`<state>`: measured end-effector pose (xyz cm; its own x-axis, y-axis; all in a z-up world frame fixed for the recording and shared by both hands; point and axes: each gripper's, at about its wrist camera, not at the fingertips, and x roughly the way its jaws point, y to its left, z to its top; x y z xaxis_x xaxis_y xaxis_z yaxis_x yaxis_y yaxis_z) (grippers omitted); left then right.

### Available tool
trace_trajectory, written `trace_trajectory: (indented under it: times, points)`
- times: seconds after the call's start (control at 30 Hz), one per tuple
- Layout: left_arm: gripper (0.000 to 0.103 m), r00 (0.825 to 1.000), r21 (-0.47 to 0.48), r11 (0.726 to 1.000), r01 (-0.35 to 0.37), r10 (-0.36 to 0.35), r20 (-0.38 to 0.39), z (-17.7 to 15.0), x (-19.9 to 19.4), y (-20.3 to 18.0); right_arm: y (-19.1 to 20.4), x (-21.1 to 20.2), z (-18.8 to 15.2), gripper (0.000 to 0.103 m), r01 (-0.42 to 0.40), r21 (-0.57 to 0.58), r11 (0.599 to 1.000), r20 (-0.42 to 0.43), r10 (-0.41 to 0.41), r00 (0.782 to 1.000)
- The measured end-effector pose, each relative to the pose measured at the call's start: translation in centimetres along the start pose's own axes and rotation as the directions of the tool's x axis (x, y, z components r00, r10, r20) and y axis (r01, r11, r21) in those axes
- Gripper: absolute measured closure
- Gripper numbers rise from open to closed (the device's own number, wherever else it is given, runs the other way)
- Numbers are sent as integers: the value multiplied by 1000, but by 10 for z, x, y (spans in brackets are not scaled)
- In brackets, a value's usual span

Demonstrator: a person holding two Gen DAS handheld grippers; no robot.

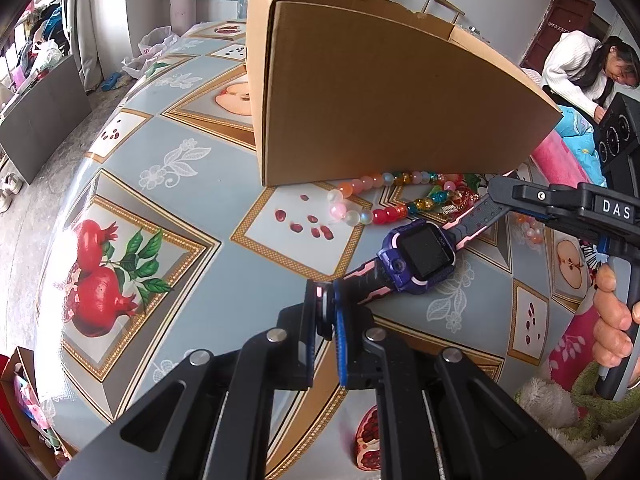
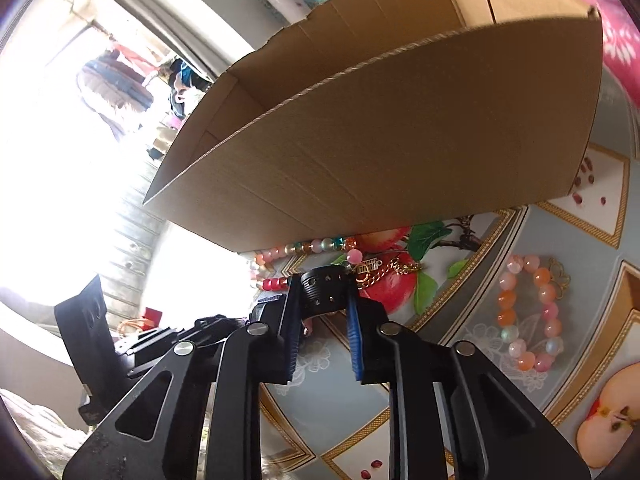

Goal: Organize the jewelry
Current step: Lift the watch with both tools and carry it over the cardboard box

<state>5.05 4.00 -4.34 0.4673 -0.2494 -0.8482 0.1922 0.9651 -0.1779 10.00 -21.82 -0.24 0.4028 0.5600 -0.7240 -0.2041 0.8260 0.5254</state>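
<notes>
A purple and pink smartwatch [image 1: 420,258] is held above the table by both grippers. My left gripper [image 1: 326,310] is shut on one end of its strap. My right gripper [image 1: 496,194] is shut on the other strap end, which shows black in the right wrist view [image 2: 326,290] between its fingers. A long string of coloured beads [image 1: 372,200] lies on the table against the open cardboard box [image 1: 384,100]. A gold chain [image 2: 384,270] lies by the beads. A pink and orange bead bracelet [image 2: 532,316] lies to the right.
The table [image 1: 192,208] has a fruit-patterned cloth. The cardboard box [image 2: 400,152] stands close behind the beads. A person in white [image 1: 580,68] bends over at the far right. A dark panel [image 1: 40,116] stands on the floor at left.
</notes>
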Motion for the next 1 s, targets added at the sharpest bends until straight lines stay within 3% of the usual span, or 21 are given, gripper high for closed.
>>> trace_trajectory:
  times: [0.3,0.47,0.67,0.77,0.87,1.0]
  points:
    - [98,997,25,999,42,-43,67,-5,-31,-5,35,-11,-21,90,92,-128,988,64,-84,994]
    - [98,984,67,996,64,-74,160,5,-81,-12,58,-41,-20,90,83,-180,980,147,-56,988]
    - [98,942,165,985,42,-94,323,61,-141,-27,90,-83,10,90,92,-281,955,283,-9,959]
    - [98,933,185,982,46,-108,343,102,-143,-32,97,-84,49,90,112,-315,943,318,-6,948]
    - [98,949,176,984,36,-89,302,153,-119,-31,85,-64,97,90,118,-306,945,281,-29,959]
    - [98,985,163,986,-28,0,173,210,-57,-29,54,-10,157,90,108,-254,961,128,-78,989]
